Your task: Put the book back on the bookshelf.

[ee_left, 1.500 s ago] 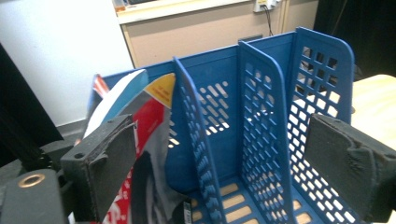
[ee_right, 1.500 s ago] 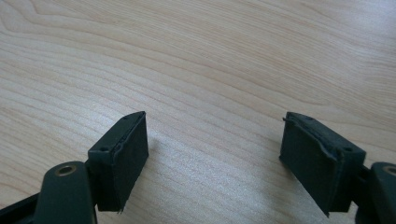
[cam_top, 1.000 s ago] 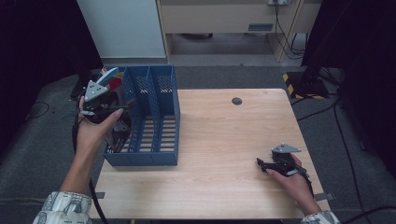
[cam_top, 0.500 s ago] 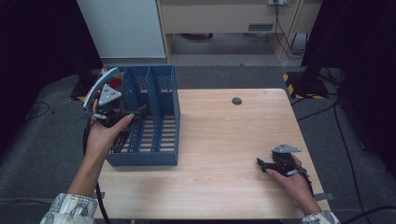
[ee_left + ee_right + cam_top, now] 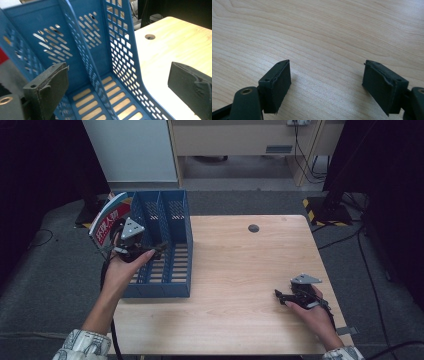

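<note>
Blue file rack (image 5: 100, 50) (three slots) sits under the wide-jawed left gripper (image 5: 120, 82).

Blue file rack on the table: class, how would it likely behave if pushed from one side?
The rack looks like thin perforated plastic, so probably light and likely to slide on the smooth table. Its tall back and the book in one end slot might make it tip or twist.

Magazine (image 5: 107, 217) mostly hidden behind blue file rack (image 5: 167, 245) wall (cover print too small to read), person's forearms cut off at bottom edge
</note>
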`<state>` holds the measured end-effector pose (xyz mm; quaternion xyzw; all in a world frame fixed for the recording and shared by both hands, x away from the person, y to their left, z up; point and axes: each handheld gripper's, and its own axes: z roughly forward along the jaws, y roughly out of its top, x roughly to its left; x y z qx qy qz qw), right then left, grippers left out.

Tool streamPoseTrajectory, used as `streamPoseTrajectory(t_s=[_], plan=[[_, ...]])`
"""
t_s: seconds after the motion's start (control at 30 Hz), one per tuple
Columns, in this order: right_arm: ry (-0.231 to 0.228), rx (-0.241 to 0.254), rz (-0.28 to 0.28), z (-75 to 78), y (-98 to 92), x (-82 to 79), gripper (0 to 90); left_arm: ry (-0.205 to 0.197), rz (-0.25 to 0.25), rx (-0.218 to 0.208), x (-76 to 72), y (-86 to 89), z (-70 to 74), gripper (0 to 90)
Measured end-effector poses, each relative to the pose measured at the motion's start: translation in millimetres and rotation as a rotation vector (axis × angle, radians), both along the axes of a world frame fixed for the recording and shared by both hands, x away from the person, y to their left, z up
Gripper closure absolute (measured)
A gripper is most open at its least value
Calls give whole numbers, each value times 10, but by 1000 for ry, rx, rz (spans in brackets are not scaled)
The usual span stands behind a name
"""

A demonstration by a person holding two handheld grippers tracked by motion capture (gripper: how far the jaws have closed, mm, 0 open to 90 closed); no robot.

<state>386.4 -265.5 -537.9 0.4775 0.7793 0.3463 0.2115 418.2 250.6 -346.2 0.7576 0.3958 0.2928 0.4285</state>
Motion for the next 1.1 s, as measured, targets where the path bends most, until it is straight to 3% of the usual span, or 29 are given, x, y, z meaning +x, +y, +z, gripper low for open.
streamPoseTrajectory(t_s=[0.63,0.9,1.1], plan=[[1,-1,4,1,1,0,226,25,-34,-10,-34,-135,-194,28],[0,-3,6,1,1,2,223,34,-79,-2,-80,-285,-260,29],[3,-2,6,2,10,3,218,37,-94,-21,-128,-351,-292,29]])
